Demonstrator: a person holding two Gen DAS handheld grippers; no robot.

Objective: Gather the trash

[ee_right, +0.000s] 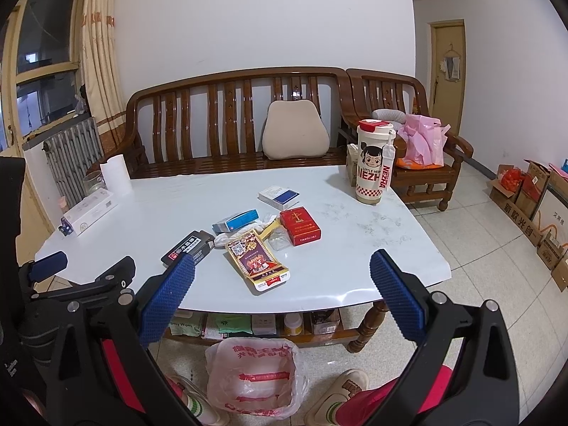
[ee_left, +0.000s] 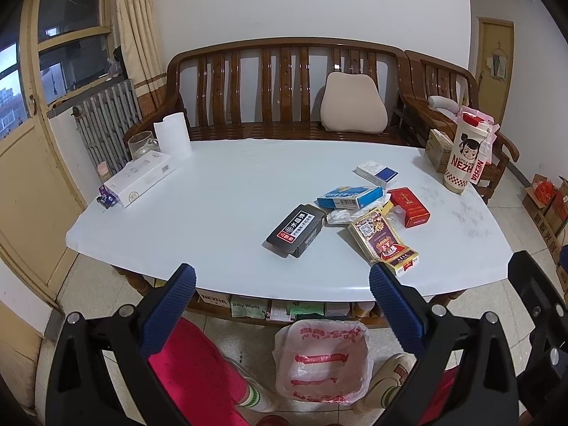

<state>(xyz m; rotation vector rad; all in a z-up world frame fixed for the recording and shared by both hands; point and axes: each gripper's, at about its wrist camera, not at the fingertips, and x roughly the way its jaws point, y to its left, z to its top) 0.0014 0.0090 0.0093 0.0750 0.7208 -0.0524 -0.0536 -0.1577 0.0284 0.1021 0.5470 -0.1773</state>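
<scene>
Litter lies in the middle of the white table point(ee_left: 213, 206): a black box point(ee_left: 296, 230), a blue box point(ee_left: 349, 197), a red packet point(ee_left: 408, 206), a gold and purple packet point(ee_left: 381, 243), a white and blue box point(ee_left: 376, 172) and crumpled wrappers point(ee_left: 342, 216). The same black box point(ee_right: 188, 246), gold packet point(ee_right: 257, 261) and red packet point(ee_right: 300, 226) show in the right wrist view. On the floor below the table edge stands a bin lined with a white and red bag point(ee_left: 323, 365) point(ee_right: 254, 378). My left gripper point(ee_left: 282, 300) and right gripper point(ee_right: 282, 293) hover open above the near table edge, holding nothing.
A Nezha tumbler point(ee_left: 463, 156), paper roll point(ee_left: 174, 135), long white box point(ee_left: 140, 179) and glass jar point(ee_left: 140, 143) stand around the table's edges. A wooden bench with a cushion point(ee_left: 353, 106) is behind. The person's red-trousered legs and slippers flank the bin. Cardboard boxes point(ee_right: 532, 206) line the right wall.
</scene>
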